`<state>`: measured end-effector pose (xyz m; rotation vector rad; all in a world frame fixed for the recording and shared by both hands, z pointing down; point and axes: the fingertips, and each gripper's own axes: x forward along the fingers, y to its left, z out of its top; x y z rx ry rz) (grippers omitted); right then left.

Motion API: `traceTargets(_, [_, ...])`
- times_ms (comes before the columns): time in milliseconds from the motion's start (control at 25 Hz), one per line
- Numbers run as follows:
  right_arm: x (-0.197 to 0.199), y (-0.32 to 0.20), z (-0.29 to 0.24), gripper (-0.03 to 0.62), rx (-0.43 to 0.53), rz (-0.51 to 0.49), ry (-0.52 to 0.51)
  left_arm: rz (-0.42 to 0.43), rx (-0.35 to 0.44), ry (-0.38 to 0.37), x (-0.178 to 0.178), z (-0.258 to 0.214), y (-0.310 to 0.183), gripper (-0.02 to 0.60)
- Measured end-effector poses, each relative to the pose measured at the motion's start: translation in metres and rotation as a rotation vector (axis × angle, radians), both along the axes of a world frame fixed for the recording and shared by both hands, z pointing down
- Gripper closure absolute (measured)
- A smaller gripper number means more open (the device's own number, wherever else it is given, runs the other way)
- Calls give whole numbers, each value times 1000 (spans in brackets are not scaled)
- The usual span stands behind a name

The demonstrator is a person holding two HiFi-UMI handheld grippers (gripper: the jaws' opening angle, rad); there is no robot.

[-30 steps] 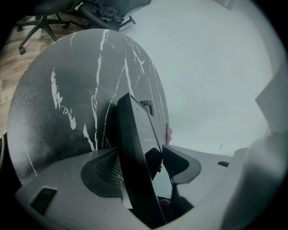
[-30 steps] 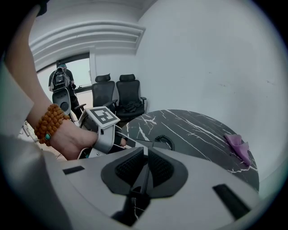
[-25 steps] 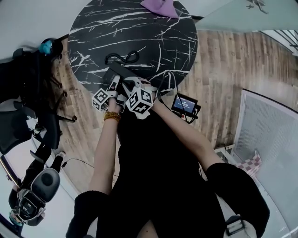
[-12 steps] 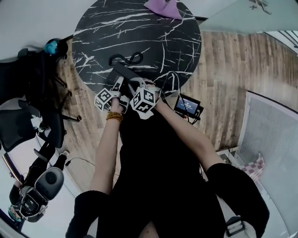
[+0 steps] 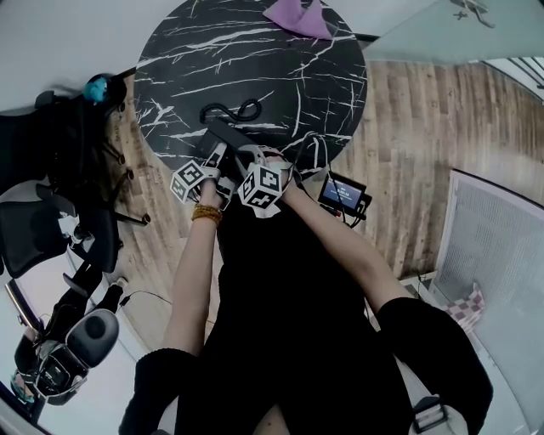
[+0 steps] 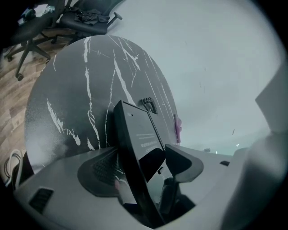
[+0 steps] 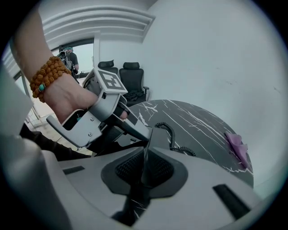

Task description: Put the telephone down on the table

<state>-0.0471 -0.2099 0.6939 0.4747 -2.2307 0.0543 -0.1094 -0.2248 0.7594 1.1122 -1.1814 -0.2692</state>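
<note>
The black telephone [image 5: 226, 136] lies tilted at the near edge of the round black marble table [image 5: 280, 76], its coiled cord [image 5: 229, 110] just beyond it. My left gripper [image 5: 212, 160] straddles the telephone [image 6: 135, 139]. Its jaws are opening: the right pad stands clear of the casing, while the left pad is close against it. My right gripper [image 5: 246, 155] is shut on a thin edge of the telephone [image 7: 154, 137], with the pads [image 7: 162, 170] clamped together on it. In the right gripper view the left gripper [image 7: 96, 117] and the hand holding it are at the left.
A purple cloth [image 5: 297, 13] lies at the table's far edge. A small device with a lit screen [image 5: 342, 193] sits low to the right of the table. Office chairs [image 5: 51, 221] stand on the wooden floor to the left. A white panel [image 5: 493, 246] is at the right.
Both grippers and the telephone stay at the table's near edge. The whole picture shifts slightly as the head moves.
</note>
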Motion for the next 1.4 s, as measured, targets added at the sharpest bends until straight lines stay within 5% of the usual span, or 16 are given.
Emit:
traceTargets(880, [-2, 0, 4, 549, 5, 9, 26, 176, -43, -228, -10, -3, -3, 250])
traceTargets(1400, [-2, -1, 4, 549, 34, 18, 44, 213, -42, -315, -13, -6, -4, 244])
